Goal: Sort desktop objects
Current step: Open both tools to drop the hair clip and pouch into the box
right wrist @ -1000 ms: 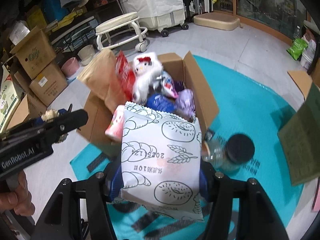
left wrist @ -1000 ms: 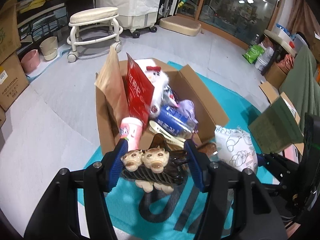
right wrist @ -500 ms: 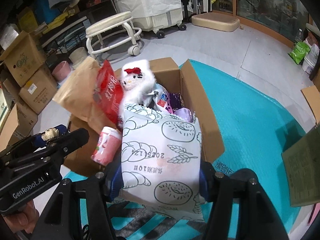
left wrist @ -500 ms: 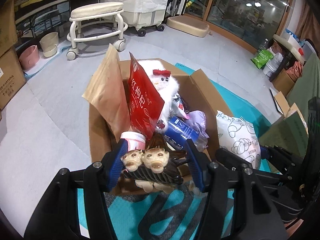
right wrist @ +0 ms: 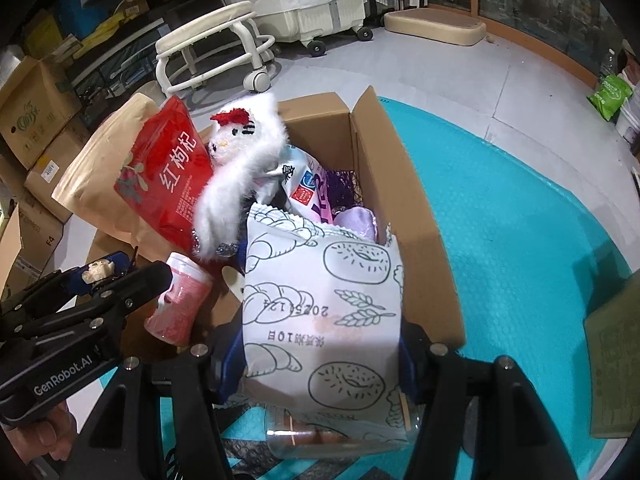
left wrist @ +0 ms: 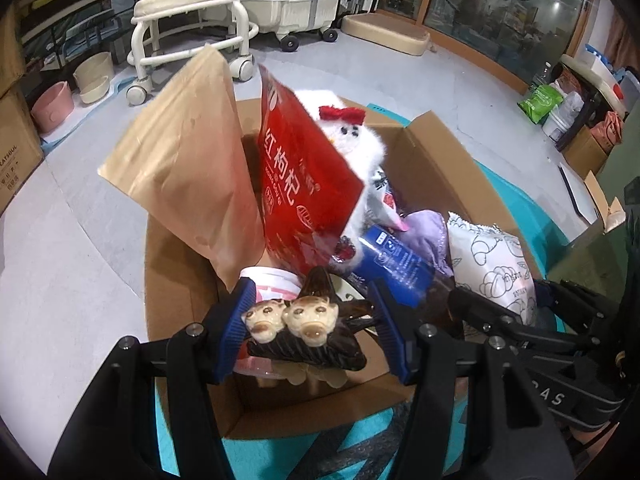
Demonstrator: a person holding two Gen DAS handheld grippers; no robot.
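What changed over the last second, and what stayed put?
Both grippers advanced over the cardboard box: the left gripper carrying the pig hair clip, the right gripper the bread packet. Both grips are unchanged, nothing released; box contents unmoved.

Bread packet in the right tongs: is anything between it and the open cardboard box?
Nothing blocks the way above the box. The bread packet, gripped by the right tongs, hangs over the near edge of the cardboard box. Inside, though, the white plush cat, red pouch and purple bag crowd the space below.
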